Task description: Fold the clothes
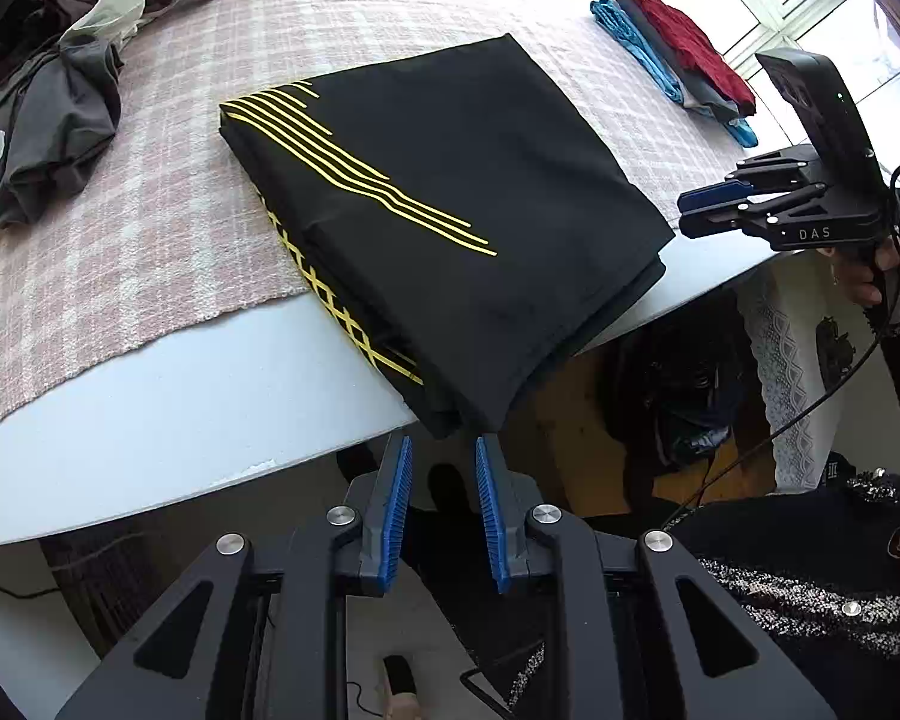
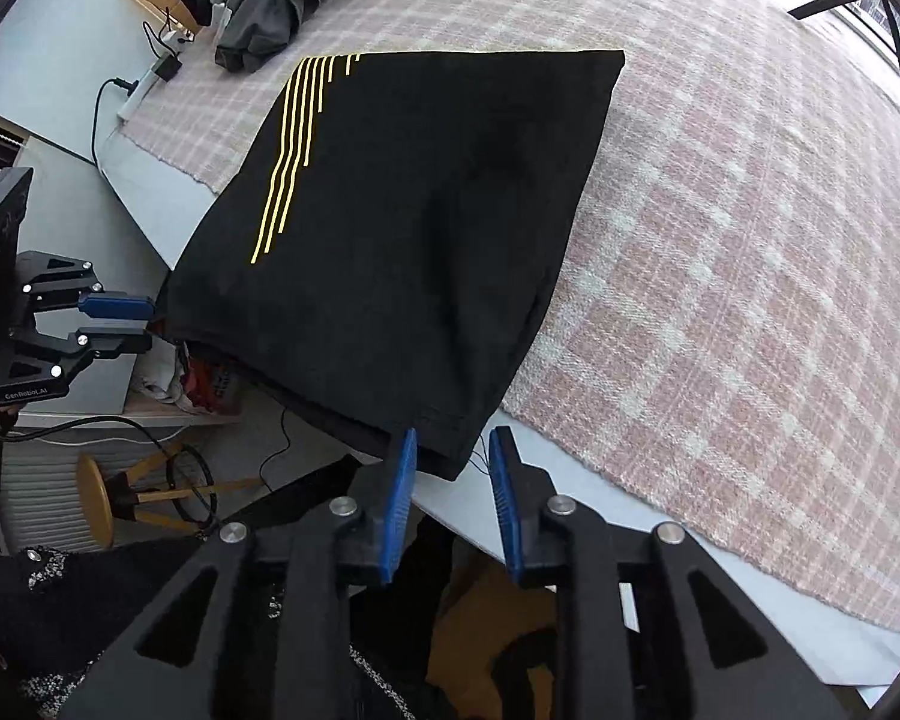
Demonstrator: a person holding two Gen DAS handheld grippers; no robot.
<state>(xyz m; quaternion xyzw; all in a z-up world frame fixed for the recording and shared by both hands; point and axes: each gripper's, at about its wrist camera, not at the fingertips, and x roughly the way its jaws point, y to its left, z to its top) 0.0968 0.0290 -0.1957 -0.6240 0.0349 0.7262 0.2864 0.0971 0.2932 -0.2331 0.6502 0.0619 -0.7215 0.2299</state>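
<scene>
A folded black garment with yellow stripes (image 1: 450, 204) lies on the table, one corner hanging over the near edge; it also shows in the right wrist view (image 2: 402, 228). My left gripper (image 1: 441, 450) is open just below and in front of that overhanging corner, not touching it. My right gripper (image 2: 453, 444) is open at another near corner of the garment, the cloth edge just between its fingertips. In the left wrist view the right gripper (image 1: 690, 210) appears beside the garment's right corner. In the right wrist view the left gripper (image 2: 144, 324) appears at its left corner.
A pink plaid cloth (image 2: 720, 240) covers the white table (image 1: 180, 408). A heap of unfolded grey and brown clothes (image 1: 60, 90) lies far left. A stack of folded red, grey and blue clothes (image 1: 678, 54) sits far right. A stool (image 2: 102, 498) stands below.
</scene>
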